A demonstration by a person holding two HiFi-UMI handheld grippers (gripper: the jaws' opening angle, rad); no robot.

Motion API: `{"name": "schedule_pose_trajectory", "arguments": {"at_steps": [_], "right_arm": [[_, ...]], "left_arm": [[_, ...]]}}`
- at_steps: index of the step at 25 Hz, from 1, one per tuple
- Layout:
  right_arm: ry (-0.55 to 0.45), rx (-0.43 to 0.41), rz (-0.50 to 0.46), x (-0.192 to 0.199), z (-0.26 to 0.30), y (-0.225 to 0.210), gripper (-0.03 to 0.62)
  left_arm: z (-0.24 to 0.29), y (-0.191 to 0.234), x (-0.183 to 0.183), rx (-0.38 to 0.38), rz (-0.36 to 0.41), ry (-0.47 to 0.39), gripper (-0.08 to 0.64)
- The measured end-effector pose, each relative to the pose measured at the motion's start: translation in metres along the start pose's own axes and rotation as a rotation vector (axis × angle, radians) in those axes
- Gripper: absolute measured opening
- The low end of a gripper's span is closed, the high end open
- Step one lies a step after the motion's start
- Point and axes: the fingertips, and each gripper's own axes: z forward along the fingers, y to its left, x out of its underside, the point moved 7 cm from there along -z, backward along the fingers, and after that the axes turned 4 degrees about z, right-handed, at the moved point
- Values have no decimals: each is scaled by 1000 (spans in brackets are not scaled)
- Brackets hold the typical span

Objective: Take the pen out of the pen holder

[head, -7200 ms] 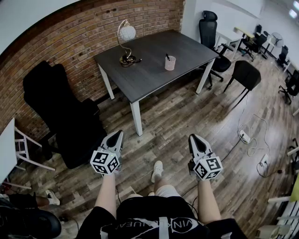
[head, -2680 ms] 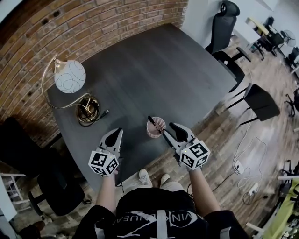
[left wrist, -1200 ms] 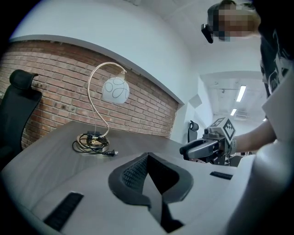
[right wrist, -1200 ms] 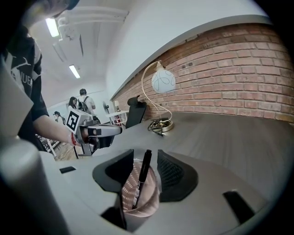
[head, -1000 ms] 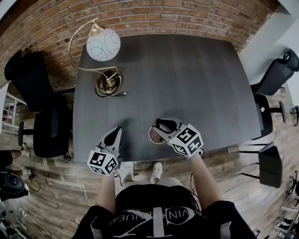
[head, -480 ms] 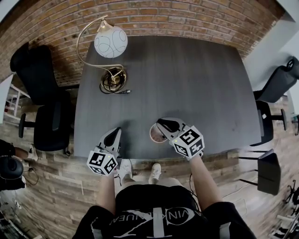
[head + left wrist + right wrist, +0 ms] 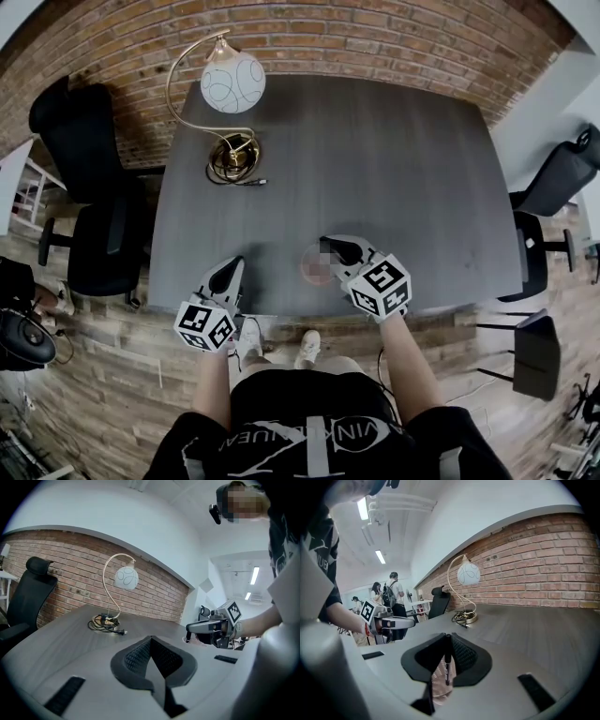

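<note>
The grasp is made and the lift is pending: the right gripper (image 7: 330,249) has just been closing its jaws and now pinches the pen (image 7: 447,663), which stands in the pen holder (image 7: 312,269) by the table's (image 7: 375,159) near edge, so next comes a straight upward pull, while the left gripper (image 7: 231,273) idles with its jaws together and empty

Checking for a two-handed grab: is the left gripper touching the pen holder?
No: in the head view the left gripper sits apart, to the left of the pen holder, with a stretch of table between them.
</note>
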Motion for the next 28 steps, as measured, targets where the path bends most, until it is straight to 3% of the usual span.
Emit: {"name": "schedule_pose_trajectory", "arguments": {"at_steps": [28], "right_arm": [[-94,21,-43,-26,-35,16,49]], "left_arm": [[-24,-13,-20,-28,39,-46,12]]}}
